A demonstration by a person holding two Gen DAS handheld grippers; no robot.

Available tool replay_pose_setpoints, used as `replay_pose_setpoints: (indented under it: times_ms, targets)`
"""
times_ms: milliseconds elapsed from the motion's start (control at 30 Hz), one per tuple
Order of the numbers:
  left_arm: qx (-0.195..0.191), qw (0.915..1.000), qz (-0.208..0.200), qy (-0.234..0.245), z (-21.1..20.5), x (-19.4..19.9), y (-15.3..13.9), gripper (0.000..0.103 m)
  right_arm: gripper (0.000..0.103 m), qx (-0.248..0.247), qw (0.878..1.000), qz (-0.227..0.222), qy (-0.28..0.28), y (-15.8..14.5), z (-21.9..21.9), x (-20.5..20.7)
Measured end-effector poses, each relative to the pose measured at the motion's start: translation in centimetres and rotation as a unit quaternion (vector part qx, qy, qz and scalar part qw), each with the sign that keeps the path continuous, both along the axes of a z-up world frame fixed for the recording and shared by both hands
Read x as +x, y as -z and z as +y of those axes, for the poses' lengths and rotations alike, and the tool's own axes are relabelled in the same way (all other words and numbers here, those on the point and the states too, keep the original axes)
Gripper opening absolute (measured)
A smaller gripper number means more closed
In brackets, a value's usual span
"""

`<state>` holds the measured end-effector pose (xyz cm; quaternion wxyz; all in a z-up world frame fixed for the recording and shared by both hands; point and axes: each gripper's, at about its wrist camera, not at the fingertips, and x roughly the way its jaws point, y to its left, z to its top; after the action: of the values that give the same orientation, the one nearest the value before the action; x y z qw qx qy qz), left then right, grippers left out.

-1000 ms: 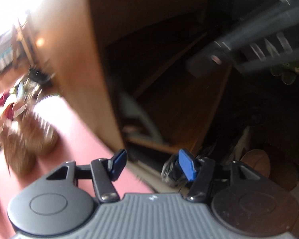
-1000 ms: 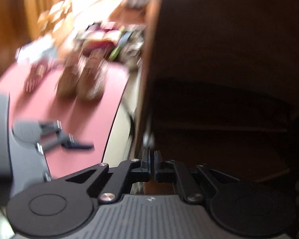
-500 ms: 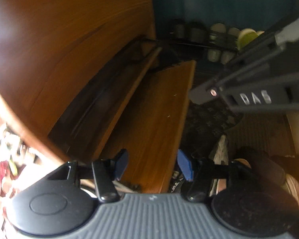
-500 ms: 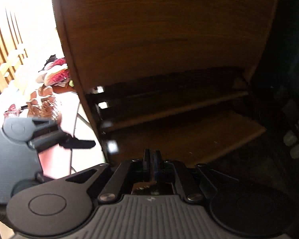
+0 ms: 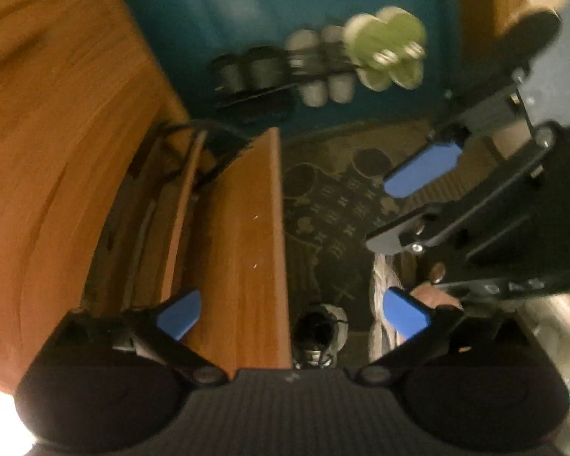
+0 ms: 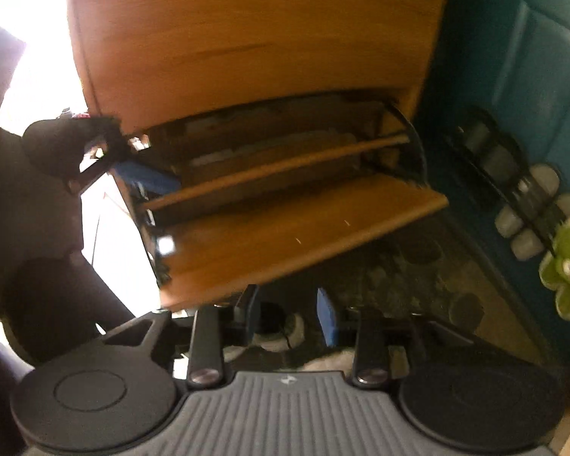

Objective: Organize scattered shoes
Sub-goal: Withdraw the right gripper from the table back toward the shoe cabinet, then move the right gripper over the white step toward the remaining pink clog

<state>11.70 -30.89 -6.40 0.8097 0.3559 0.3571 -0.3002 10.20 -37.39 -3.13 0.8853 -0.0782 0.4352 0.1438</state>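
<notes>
Both tongs hung over the floor beside a wooden shoe cabinet [image 5: 49, 121], pointing steeply down. The left tongs [image 5: 290, 313] were spreading apart, their blue pads already far from each other, with nothing pinched between them. Below that gap, on the dark patterned mat [image 5: 323, 205], lay a grey and black shoe [image 5: 321, 332], just beside the edge of the cabinet's folded-down flap [image 5: 243, 235]. A pale, cloth-like thing [image 5: 380, 285] lay right of the shoe; I could not tell what it was.

The right tongs [image 6: 287, 315] were also opening, the gap between the blue pads still modest, and they pressed on nothing. Through that gap the same shoe [image 6: 285, 332] showed on the mat [image 6: 418, 269], under the flap's [image 6: 296, 235] front edge. In the left view the right tongs [image 5: 410, 205] reached in from the right side, and some white letters on their body were too blurred to read.

Against the teal wall [image 5: 247, 3] stood a low rack with pairs of shoes [image 5: 319, 64], dark ones and pale ones, toes up. A green plush toy [image 5: 387, 51] hung beside them. No brand or label could be made out anywhere.
</notes>
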Motion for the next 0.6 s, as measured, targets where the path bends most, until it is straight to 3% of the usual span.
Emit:
replay_pose_setpoints:
  times_ms: [167,467,600]
  targets:
    - [0.014,0.9985,0.004,0.052,-4.1,-2.6,0.3,0.103,0.037,0.019,0.999,0.014,0.046,0.9,-3.8,-1.8]
    - [0.014,0.9936,0.056,0.097,-10.7,-6.9,2.7,0.103,0.04,0.033,0.993,0.04,0.103,2.4,-10.1,-6.4]
    - [0.019,0.9894,0.059,0.131,-12.7,-9.7,4.3,0.103,0.042,0.035,0.991,0.047,0.121,2.9,-12.0,-8.6]
